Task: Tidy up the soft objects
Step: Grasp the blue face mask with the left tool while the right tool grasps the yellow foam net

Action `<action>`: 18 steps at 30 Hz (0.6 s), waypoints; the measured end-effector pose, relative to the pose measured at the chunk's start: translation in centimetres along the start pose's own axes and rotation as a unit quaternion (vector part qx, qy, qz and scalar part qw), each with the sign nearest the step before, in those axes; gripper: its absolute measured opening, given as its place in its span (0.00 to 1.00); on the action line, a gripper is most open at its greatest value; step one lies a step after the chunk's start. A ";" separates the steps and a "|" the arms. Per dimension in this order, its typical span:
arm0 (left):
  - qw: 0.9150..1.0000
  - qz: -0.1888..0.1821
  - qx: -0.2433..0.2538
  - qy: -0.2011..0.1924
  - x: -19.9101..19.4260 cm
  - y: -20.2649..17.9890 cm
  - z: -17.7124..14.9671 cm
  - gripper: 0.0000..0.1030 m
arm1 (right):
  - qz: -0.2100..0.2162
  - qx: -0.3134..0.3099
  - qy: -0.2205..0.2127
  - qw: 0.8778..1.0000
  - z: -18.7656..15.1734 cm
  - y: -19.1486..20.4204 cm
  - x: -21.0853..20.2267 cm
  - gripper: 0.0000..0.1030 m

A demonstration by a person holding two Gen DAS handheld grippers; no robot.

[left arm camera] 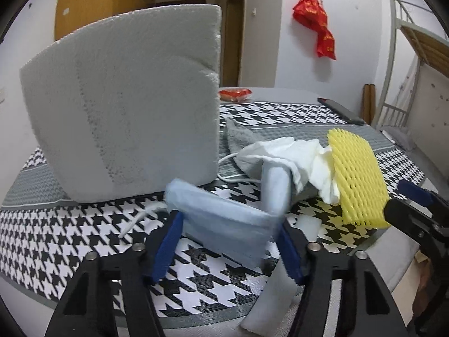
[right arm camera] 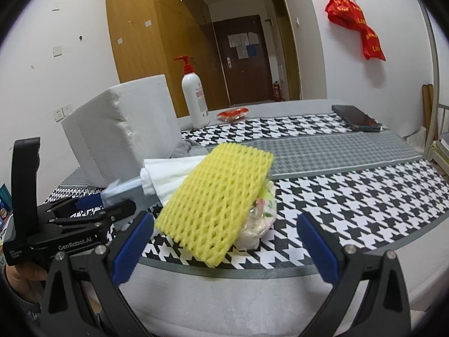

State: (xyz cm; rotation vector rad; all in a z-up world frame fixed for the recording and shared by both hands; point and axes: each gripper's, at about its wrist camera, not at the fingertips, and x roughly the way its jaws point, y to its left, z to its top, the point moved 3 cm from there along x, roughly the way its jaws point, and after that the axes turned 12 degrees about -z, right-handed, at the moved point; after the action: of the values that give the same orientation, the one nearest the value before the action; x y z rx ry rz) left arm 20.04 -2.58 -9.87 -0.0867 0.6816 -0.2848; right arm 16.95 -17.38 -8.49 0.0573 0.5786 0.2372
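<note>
A: Where does the blue face mask [left arm camera: 230, 224] lie, taking the white foam block [left arm camera: 126, 104] as the landmark?

B: Just in front of the block, on the houndstooth desk cover [left arm camera: 70, 238]. The left gripper [left arm camera: 228, 241] has its pads on either side of the mask and looks closed on it; the mask's long axis runs across the gap between the pads.

A: And the yellow foam net [right arm camera: 216, 205]?

B: To the right of the block, resting on the crumpled white cloth [left arm camera: 297, 154] and well off the block. The right gripper [right arm camera: 224, 241] stands wide open and holds nothing, with the net straight ahead between its fingers, its long axis slanting away. That hand is plainly the nearer one for it.
</note>
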 end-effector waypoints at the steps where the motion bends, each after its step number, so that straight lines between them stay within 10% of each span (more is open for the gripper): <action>1: 1.000 -0.004 0.001 0.001 0.1 0.0 0.0 0.50 | 0.000 0.000 0.001 1.000 0.0 0.0 0.1 1.00; 18: 0.996 -0.080 0.011 -0.034 -1.1 1.3 -0.3 0.26 | 0.003 -0.005 0.007 1.000 0.4 1.4 0.4 0.90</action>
State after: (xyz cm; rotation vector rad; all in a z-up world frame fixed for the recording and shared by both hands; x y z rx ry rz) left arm 19.34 -1.06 -9.67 -0.1286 0.6041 -0.4408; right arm 17.15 -15.90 -8.22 0.0474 0.5920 0.2463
